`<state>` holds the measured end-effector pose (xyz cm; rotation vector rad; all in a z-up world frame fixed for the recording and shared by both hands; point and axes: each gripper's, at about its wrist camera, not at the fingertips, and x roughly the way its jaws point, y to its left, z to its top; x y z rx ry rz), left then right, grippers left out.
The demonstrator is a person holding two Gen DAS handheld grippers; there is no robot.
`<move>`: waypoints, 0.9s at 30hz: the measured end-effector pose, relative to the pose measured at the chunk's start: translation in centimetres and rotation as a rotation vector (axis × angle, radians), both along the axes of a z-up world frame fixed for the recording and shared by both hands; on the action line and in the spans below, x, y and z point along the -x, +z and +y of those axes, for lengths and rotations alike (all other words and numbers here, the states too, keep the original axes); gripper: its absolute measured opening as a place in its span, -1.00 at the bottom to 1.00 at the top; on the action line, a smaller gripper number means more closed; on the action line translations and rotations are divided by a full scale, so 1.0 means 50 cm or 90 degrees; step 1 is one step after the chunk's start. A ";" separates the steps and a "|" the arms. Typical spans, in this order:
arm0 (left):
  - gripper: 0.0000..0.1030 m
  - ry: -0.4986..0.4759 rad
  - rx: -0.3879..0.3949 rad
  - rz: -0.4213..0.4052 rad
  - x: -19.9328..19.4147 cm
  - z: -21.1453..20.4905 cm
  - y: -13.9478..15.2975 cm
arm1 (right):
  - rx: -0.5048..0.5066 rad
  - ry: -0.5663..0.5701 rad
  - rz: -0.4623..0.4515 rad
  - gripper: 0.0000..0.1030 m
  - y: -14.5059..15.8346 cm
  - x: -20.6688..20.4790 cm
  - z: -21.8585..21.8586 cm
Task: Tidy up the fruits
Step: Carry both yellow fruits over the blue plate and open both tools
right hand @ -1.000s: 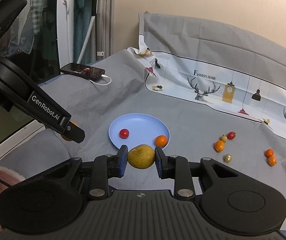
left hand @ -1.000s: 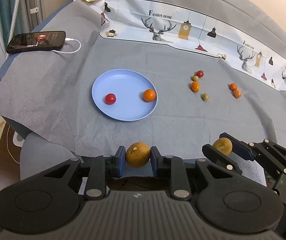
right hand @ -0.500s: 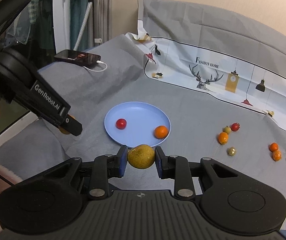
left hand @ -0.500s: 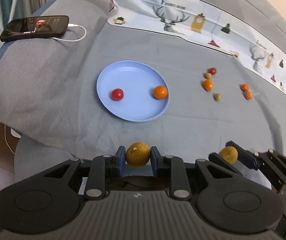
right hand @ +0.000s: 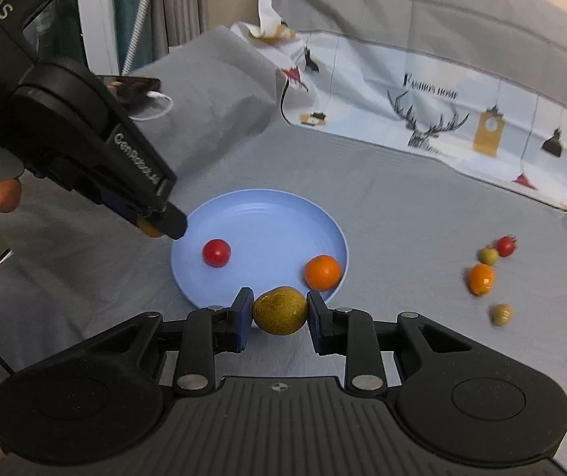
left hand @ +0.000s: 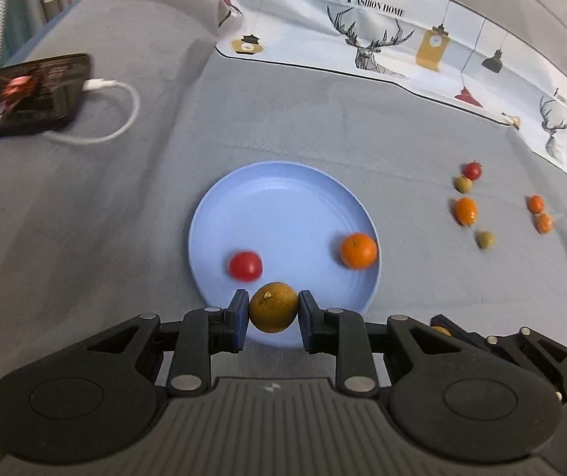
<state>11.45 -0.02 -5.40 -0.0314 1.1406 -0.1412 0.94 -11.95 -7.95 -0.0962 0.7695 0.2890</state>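
My left gripper (left hand: 273, 313) is shut on a brownish-yellow round fruit (left hand: 272, 306) and holds it over the near rim of the blue plate (left hand: 275, 198). My right gripper (right hand: 280, 313) is shut on a second yellow-brown fruit (right hand: 280, 310) just before the plate's near edge (right hand: 259, 214). The plate holds a red tomato (left hand: 245, 265) and an orange (left hand: 358, 250). In the right wrist view the left gripper (right hand: 156, 226) hangs over the plate's left rim. Several small loose fruits (left hand: 465, 210) lie on the grey cloth to the right.
A phone (left hand: 25, 95) with a white cable lies at the far left of the cloth. A printed sheet with deer and lamps (left hand: 382, 31) runs along the back. The small fruits also show in the right wrist view (right hand: 481, 277).
Both grippers have moved forward toward the plate, each still holding its fruit. The left one now reaches the plate's rim.
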 end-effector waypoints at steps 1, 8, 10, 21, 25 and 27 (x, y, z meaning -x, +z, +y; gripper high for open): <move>-0.44 -0.002 -0.004 0.002 -0.017 -0.004 -0.010 | -0.002 0.003 0.001 -0.41 -0.009 -0.017 0.002; -0.44 -0.010 -0.041 0.007 -0.108 -0.025 -0.081 | 0.002 0.016 0.031 -0.41 -0.076 -0.118 0.016; -0.44 -0.014 -0.053 0.009 -0.125 -0.031 -0.097 | 0.005 0.024 0.038 -0.41 -0.092 -0.136 0.022; 0.99 -0.022 -0.068 -0.116 -0.064 -0.018 -0.021 | 0.039 0.054 0.004 0.61 -0.074 -0.128 0.040; 0.99 -0.010 -0.066 -0.085 0.021 0.009 -0.004 | 0.005 0.036 0.046 0.77 -0.041 -0.054 0.016; 0.99 0.000 -0.068 -0.072 0.064 0.020 0.003 | -0.005 0.025 0.066 0.79 -0.030 -0.015 0.009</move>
